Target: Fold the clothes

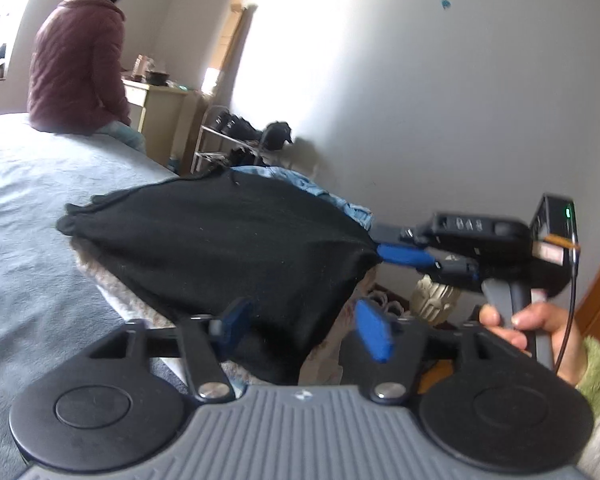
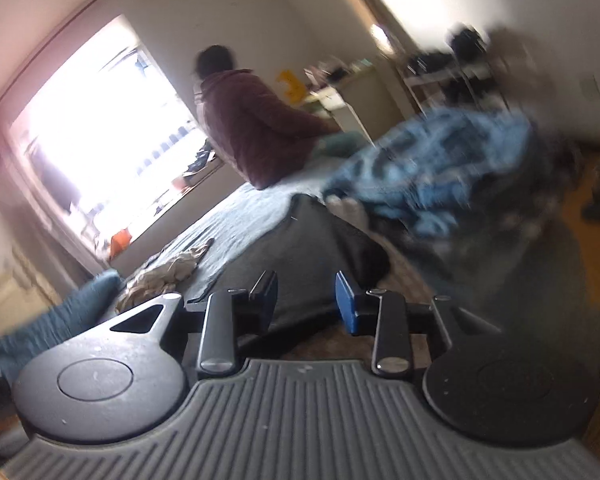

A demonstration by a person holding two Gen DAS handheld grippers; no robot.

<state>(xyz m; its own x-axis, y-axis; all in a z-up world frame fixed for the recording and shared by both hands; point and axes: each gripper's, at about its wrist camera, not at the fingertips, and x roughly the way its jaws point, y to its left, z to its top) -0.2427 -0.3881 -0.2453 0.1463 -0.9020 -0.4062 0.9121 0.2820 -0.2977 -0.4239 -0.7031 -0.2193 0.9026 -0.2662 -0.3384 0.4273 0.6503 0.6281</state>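
The left gripper (image 1: 304, 328) is seen with its blue-padded jaws spread wide and nothing pressed between them; the black garment (image 1: 220, 248) is draped just ahead of and between the open fingers, over a pile at the edge of the grey-blue bed (image 1: 28, 216); whether either pad touches the cloth cannot be told. To the right of the left gripper, the right gripper (image 1: 388, 248) is seen reaching in from the side, its blue fingertips set at the right corner of the black garment; it is carried by a hand (image 1: 532, 328) in a green fleece sleeve (image 1: 598, 376). In the right wrist view, which is blurred, the right gripper's jaws are parted by a moderate gap, and dark cloth is seen lying ahead of them rather than pinched, so it is taken as released. A blue denim garment (image 2: 432, 168) is heaped beyond the black one, ahead and to the right of the right gripper; a crumpled beige cloth (image 2: 164, 276) lies on the bed to its left. Farther off, a person in a maroon jacket (image 1: 76, 60) is seated on the far edge of the bed, turned away.
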